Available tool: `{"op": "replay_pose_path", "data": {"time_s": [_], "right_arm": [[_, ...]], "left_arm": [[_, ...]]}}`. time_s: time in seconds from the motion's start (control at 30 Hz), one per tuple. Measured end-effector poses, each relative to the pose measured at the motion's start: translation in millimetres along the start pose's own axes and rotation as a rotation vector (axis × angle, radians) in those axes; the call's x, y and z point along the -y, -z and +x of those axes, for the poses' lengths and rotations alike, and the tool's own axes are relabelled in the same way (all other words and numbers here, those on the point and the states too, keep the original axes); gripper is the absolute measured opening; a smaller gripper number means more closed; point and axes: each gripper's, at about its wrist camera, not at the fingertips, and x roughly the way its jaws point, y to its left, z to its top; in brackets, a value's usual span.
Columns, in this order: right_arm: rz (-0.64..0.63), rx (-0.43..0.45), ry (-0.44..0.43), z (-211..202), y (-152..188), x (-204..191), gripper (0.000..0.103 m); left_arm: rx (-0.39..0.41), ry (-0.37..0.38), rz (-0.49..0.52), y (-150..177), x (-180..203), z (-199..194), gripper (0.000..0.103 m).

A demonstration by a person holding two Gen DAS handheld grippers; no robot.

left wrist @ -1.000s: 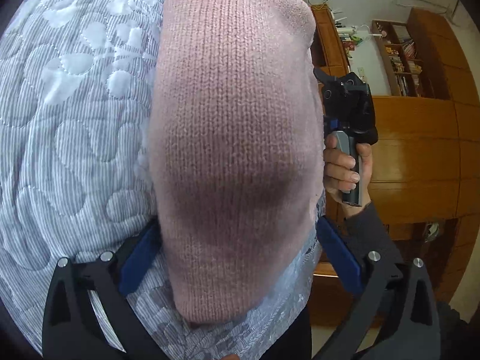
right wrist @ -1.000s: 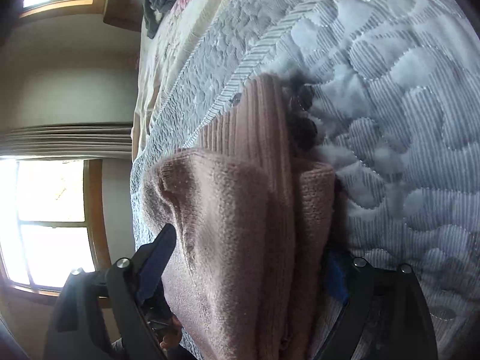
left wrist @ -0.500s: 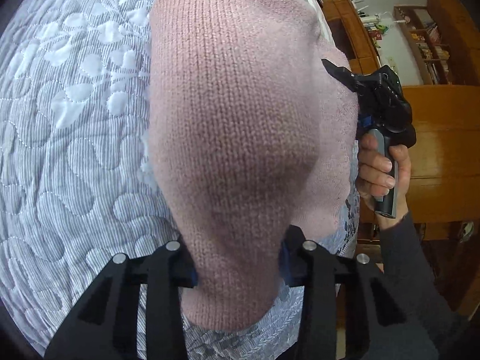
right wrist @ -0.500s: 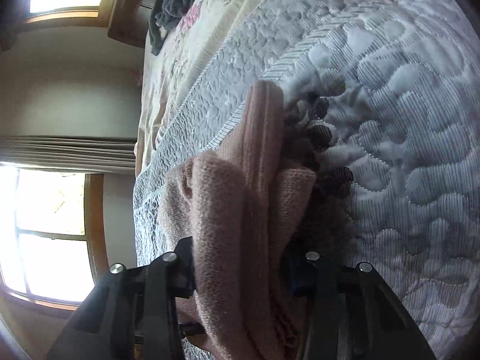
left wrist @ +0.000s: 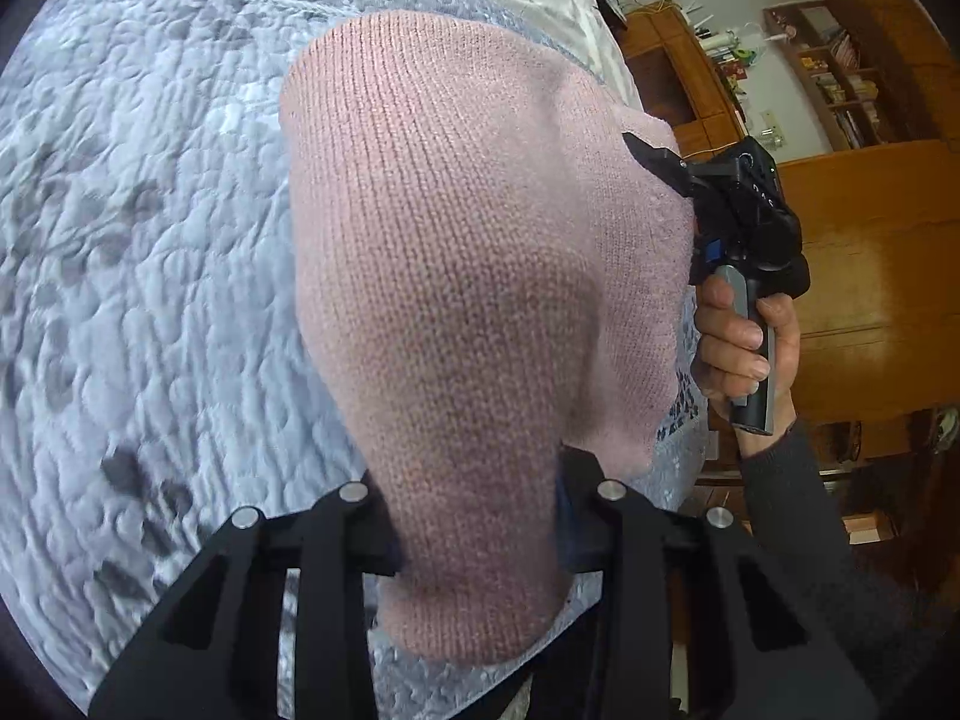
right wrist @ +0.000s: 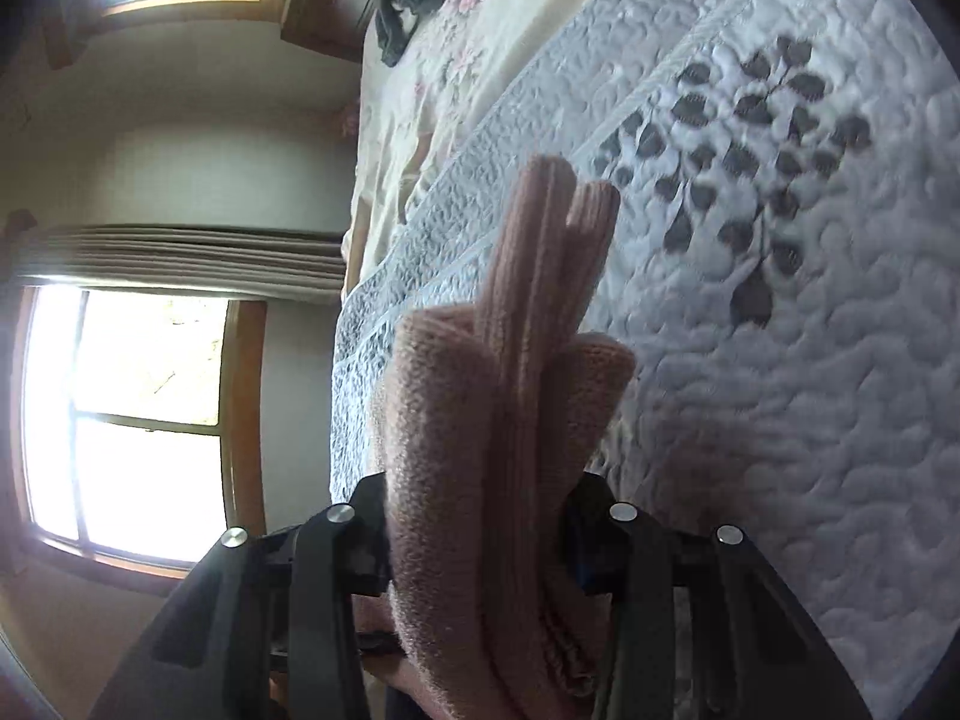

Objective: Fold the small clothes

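Fingertips of the left tool (left wrist: 474, 516) are buried in the pink knit garment (left wrist: 480, 276), clamped on its near end; contact point hidden by fabric. Right tool (right wrist: 474, 534) is likewise closed on bunched folds of the same garment, tips covered. Garment is held up above the quilted bed cover (left wrist: 150, 240), stretched between both tools. Right hand (left wrist: 741, 336) is wrapped round its tool's grip, dark sleeve (left wrist: 798, 510) running off the frame edge
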Motion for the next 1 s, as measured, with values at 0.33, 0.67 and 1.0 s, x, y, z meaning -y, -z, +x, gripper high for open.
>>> {"op": "replay_pose_path", "data": {"time_s": [0.33,0.67,1.0], "right_arm": [[0.049,-0.135,0.147,84.8,91.5,24.8,0.064],[-0.078,0.004,0.218,15.3,123.8,-22.4,0.052],[-0.282,0.036,0.452,40.6,143.9,-40.4,0.011]], "left_arm": [[0.007,-0.088,-0.121,119.3,-73.0,5.4,0.046],[0.326,-0.294,0.145,141.3,-7.2,-86.7,0.068],[0.043,-0.061,0.001,150.3,-17.6,35.0,0.041]]}}
